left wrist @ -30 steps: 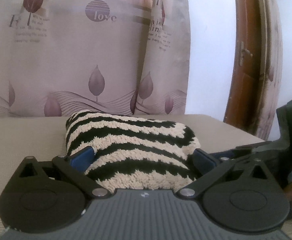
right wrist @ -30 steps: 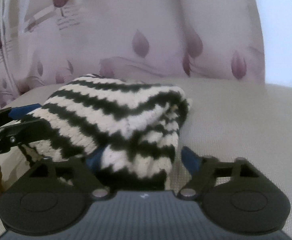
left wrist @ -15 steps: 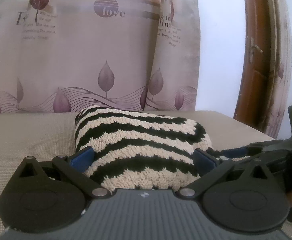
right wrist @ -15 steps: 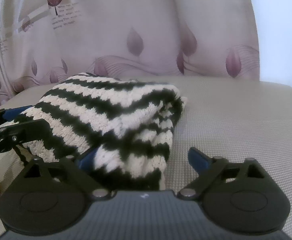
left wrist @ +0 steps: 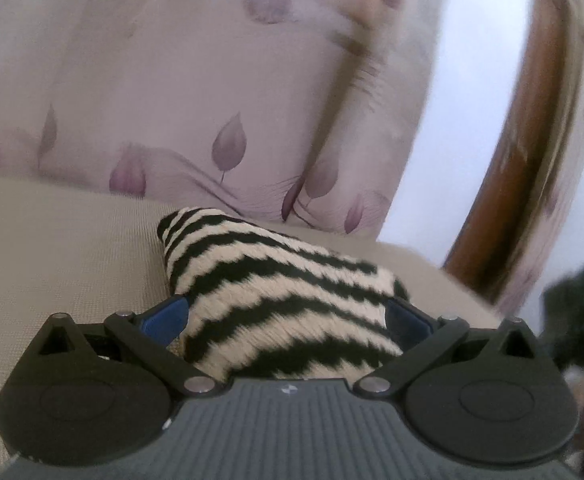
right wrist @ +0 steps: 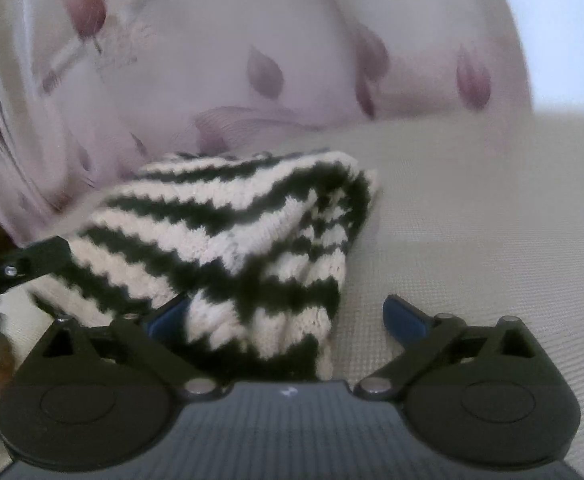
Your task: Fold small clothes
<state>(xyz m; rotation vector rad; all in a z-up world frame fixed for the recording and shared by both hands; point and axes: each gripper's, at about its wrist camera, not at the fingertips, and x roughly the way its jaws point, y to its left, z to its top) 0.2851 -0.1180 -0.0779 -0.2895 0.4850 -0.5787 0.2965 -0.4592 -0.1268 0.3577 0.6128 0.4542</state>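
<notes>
**Striped knit folded on the bench, both grippers spread around it**

The black-and-cream striped knit garment (left wrist: 287,304) lies folded in a thick bundle on the beige woven bench (left wrist: 51,256), in front of a pale curtain (left wrist: 171,100) printed with purple leaves.

Left wrist view: the left gripper (left wrist: 287,320) has its blue-padded fingers (left wrist: 163,316) set wide, one at each side of the bundle's near end. Both pads sit right at the knit's edges; whether they press on it cannot be told, and the fabric is not pinched in. This view alone shows a brown wooden door frame (left wrist: 520,152) against a white wall (left wrist: 452,120) at the right, and a dark, blurred shape at the far right edge, too smeared to identify with certainty.

Right wrist view: the right gripper (right wrist: 287,316) is released, its jaws having just been opening. The near corner of the garment (right wrist: 227,240) lies between them. The left finger (right wrist: 167,316) is beside the knit; the right finger (right wrist: 408,316) stands clear over bare bench, with a gap between it and the fabric. Only this view shows the stacked layers at the bundle's folded right edge, and a black finger of the left gripper (right wrist: 27,260) reaching in at the garment's far-left side.
</notes>
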